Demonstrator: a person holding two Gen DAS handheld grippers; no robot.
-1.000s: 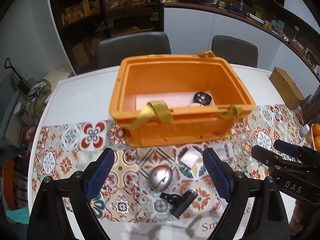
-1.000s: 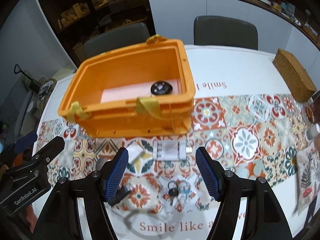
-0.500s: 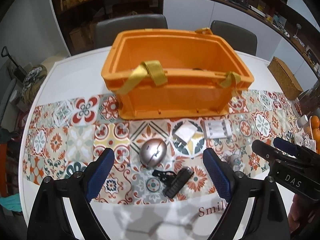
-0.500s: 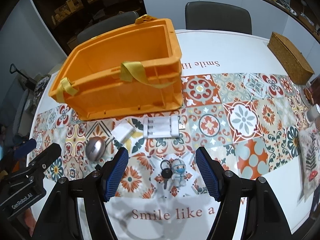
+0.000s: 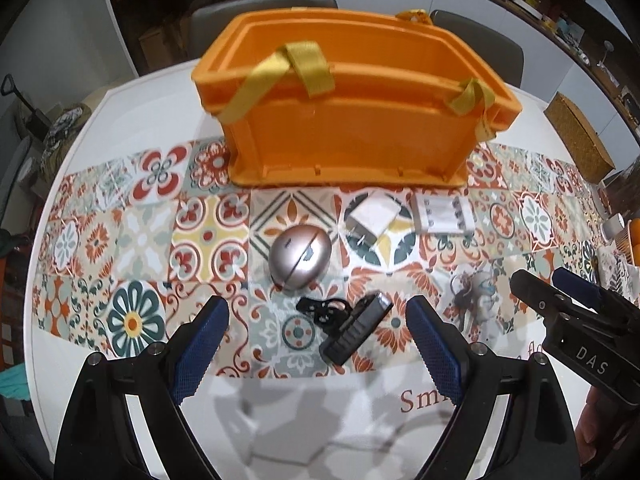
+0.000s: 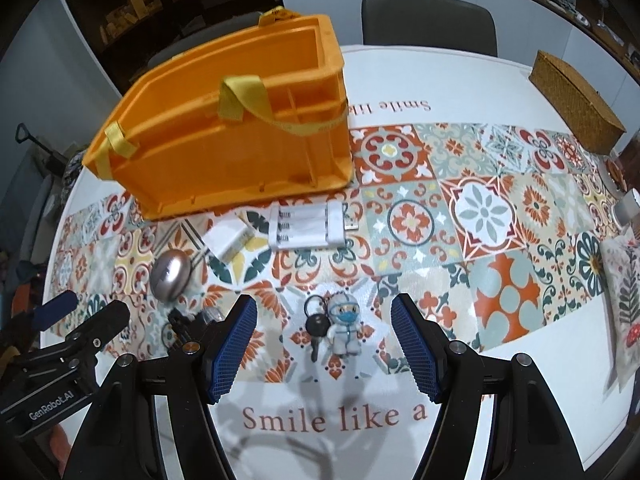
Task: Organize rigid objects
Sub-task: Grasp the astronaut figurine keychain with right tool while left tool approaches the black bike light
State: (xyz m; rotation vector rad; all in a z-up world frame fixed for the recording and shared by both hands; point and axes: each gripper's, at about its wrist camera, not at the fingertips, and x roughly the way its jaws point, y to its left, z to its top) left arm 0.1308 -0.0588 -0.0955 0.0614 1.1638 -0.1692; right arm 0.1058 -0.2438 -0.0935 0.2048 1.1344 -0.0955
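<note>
An orange crate [image 5: 352, 128] with yellow straps stands at the back of the patterned mat; it also shows in the right wrist view [image 6: 240, 148]. In front of it lie a silver mouse [image 5: 300, 258], a white charger plug [image 5: 374, 216], a white battery holder [image 5: 442, 216] and a black clip [image 5: 352, 330]. My left gripper [image 5: 316, 346] is open, just above the black clip. My right gripper [image 6: 324, 344] is open around a key with an astronaut figure keychain [image 6: 336, 330], not touching it. The mouse [image 6: 170, 276], plug [image 6: 228, 242] and battery holder [image 6: 308, 228] show there too.
A wicker box [image 6: 576, 102] sits at the table's far right. Two grey chairs [image 6: 428, 20] stand behind the table. A cup [image 6: 626, 210] and a printed cloth [image 6: 624, 300] lie at the right edge. The right gripper shows at the left view's right side [image 5: 576, 320].
Both grippers have dropped lower and drawn back toward the near table edge. The crate's inside has gone out of sight. Nothing was grasped.
</note>
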